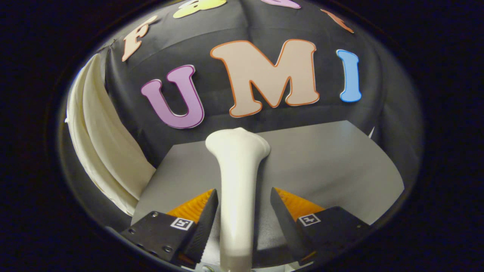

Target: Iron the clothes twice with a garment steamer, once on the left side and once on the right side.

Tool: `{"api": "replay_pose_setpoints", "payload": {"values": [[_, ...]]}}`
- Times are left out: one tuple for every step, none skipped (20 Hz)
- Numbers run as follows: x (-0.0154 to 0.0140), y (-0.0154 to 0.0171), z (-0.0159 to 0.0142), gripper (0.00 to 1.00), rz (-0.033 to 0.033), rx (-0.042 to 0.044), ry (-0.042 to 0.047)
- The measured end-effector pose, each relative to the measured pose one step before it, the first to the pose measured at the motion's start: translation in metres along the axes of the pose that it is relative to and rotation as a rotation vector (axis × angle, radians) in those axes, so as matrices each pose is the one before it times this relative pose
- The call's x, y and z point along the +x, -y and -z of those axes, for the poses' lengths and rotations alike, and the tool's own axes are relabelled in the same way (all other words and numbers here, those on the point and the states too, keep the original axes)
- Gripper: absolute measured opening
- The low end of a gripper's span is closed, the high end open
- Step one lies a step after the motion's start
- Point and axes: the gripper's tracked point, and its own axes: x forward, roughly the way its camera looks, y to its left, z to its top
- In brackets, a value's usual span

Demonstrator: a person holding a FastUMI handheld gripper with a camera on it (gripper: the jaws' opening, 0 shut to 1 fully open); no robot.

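While the steamer's handle stands between the fingers, these lines run from the tongs outward.

Tongs: the tongs (pixel 244 211) are parted, one finger on each side of the handle; a gap shows on the right side and the left finger looks very close, so I cannot tell that either one presses yet.

Steamer: the garment steamer (pixel 239 177) is a pale, smooth body running forward from between the fingers, its flared head just beyond the fingertips, over the counter.

Handling: it looks like rigid moulded plastic, likely light to moderate in weight with the head end heavier. The glossy, rounded handle may slip or twist, so the narrow waist below the flare seems the place to clamp, squarely across it.

Counter: the grey counter (pixel 332 166) lies under and beyond the steamer.

Clothes: a cream garment (pixel 102 151) hangs well off to the left of the counter, soft and folded, likely to sway under the head.

Pose: the tongs point forward and slightly down along the handle, level side to side.
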Motion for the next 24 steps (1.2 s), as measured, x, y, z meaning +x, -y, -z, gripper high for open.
{"api": "replay_pose_setpoints", "payload": {"values": [[0.00144, -0.00089, -0.00092, 0.8, -0.00575, 0.01117, -0.01003], [0.00023, 0.00039, -0.00157, 0.75, -0.00535, 0.00946, -0.01199], [0.00155, -0.00198, -0.00336, 0.68, -0.01895, 0.00302, -0.00064], [0.0036, 0.00049, -0.00026, 0.61, -0.01142, 0.0038, -0.01508], [0.00143, -0.00066, -0.00306, 0.61, -0.01395, 0.01132, -0.00361], [0.0001, -0.00043, -0.00198, 0.61, -0.01254, 0.00833, -0.01281], [-0.00007, -0.00146, -0.00137, 0.61, -0.00952, 0.0131, -0.00603], [0.00338, -0.0013, -0.00259, 0.61, -0.00804, 0.00738, -0.01165], [-0.00068, -0.00218, 0.00247, 0.57, -0.00531, 0.00317, -0.01821], [-0.00114, 0.00108, -0.00179, 0.53, 0.00315, 0.00387, 0.00442], [0.00209, -0.0001, 0.00146, 0.49, 0.00738, -0.00091, -0.00485], [-0.00217, 0.00075, 0.00032, 0.48, 0.00776, -0.00086, 0.00311], [0.00089, -0.00086, -0.00064, 0.46, 0.01217, 0.01038, 0.01151], [-0.00374, 0.00171, -0.00005, 0.44, 0.01645, 0.00558, 0.01513], [-0.00336, -0.00037, -0.00617, 0.42, 0.00882, 0.00757, 0.0466], [-0.00384, -0.00208, 0.00006, 0.39, 0.00045, -0.00426, 0.03303], [-0.00568, -0.0025, -0.00433, 0.38, -0.01104, -0.00221, 0.04352], [-0.00732, 0.00117, -0.00345, 0.38, 0.01245, -0.00106, 0.03613], [-0.00986, 0.00337, -0.00614, 0.38, 0.03145, -0.00869, 0.04217], [-0.01202, 0.00096, -0.0015, 0.38, 0.02476, -0.02129, 0.03509], [-0.01255, -0.0015, -0.00433, 0.37, 0.02236, -0.0194, 0.03944], [-0.01252, -0.00215, -0.00062, 0.37, 0.02055, -0.02772, 0.02265], [-0.01317, -0.00263, -0.00131, 0.37, 0.02063, -0.02231, 0.02854], [-0.01263, -0.0014, 0.00192, 0.37, 0.02287, -0.02118, 0.01576]]}}
